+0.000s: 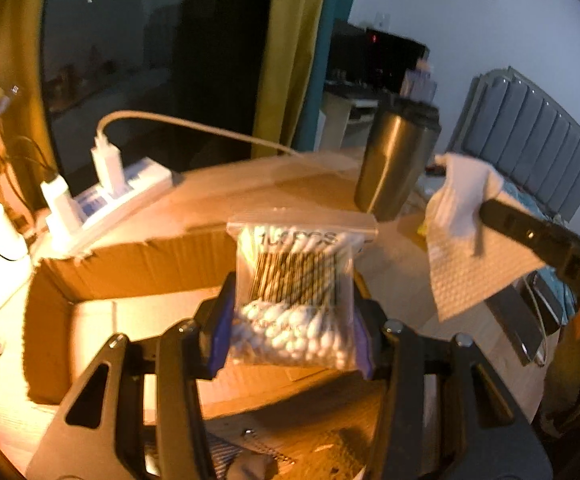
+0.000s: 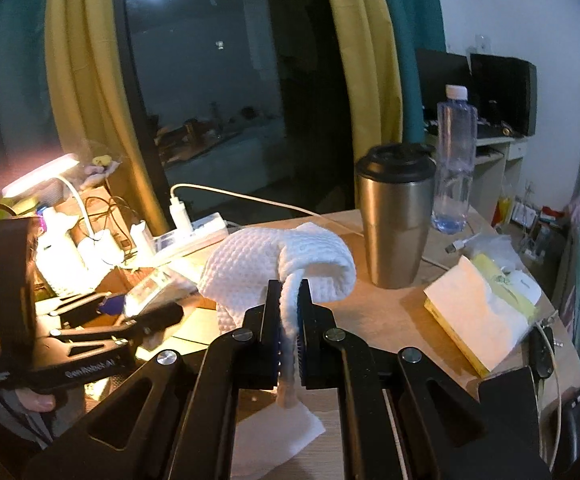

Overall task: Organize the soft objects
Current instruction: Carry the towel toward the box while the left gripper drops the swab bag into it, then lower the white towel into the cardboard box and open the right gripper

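Item 1: bag of cotton swabs (image 1: 294, 292). A clear zip bag, held upright in the air between the jaws of the left gripper (image 1: 290, 336), which are closed partway onto its lower sides. It hangs above the open cardboard box (image 1: 129, 264) on the counter (image 1: 402, 256).
Risk: the bag is slick and its contents loose, so it may slide out or sag if the squeeze is light. Let go too far toward the near edge, it could catch on the box flap rather than drop inside.

Item 2: white cloth (image 2: 277, 264). A waffle-textured cloth, pinched in the fully closed jaws of the right gripper (image 2: 288, 324), draped over both sides, clear of the counter, with one tail hanging down below the jaws.
Risk: only a narrow fold is caught (the rest hangs free), so it may slip out, or trail across things nearby.

Surroundings:
- Steel tumbler (image 2: 396, 216) with a black lid, upright just beyond the cloth; a swinging cloth or gripper could tip it.
- Water bottle (image 2: 452, 160), upright behind the tumbler.
- Power strip (image 1: 125, 196) with chargers plugged in, lying along the far rim of the box; its white cable (image 1: 209, 130) arcs above the box's far side and could snag.
- Tissue pack (image 2: 478, 312) on the counter to the right.
- The two grippers are near each other (a collision is possible if both head for the box).
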`<state>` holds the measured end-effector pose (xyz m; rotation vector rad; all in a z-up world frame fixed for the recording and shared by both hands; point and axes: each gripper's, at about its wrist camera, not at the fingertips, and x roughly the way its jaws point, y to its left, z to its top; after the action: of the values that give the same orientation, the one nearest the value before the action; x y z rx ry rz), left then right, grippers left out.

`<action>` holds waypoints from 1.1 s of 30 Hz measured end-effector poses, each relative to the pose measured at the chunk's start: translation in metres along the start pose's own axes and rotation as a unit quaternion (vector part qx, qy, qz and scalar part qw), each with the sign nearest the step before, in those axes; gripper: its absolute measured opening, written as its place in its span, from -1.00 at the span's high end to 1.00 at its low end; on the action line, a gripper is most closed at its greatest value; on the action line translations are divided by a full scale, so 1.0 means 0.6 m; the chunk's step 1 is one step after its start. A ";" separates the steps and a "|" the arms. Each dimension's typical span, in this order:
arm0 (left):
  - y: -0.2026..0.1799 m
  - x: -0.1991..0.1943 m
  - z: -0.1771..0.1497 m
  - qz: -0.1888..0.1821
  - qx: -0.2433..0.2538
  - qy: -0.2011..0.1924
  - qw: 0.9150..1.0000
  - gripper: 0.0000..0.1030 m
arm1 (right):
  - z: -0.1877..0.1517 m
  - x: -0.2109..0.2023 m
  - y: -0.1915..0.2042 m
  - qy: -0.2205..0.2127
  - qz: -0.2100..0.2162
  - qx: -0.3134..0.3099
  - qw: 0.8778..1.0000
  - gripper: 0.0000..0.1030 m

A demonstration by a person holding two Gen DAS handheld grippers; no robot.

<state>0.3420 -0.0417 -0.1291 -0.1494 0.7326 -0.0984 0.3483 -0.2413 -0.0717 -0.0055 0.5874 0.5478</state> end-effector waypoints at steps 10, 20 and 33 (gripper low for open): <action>-0.004 0.016 -0.008 -0.040 -0.005 0.013 0.999 -0.46 | -0.008 0.007 -0.020 0.008 -0.015 0.012 1.000 0.85; 0.074 -0.089 -0.023 -0.018 -0.037 -0.039 0.998 -0.46 | 0.006 0.028 0.048 0.013 0.003 -0.019 1.000 0.85; 0.206 -0.141 -0.070 0.016 -0.101 -0.055 0.993 -0.46 | -0.008 0.125 0.138 0.075 -0.004 -0.049 0.996 0.85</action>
<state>0.2558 0.0878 -0.1255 -0.3333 0.6336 0.0152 0.3572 -0.1346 -0.1031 -0.1426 0.7057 0.5718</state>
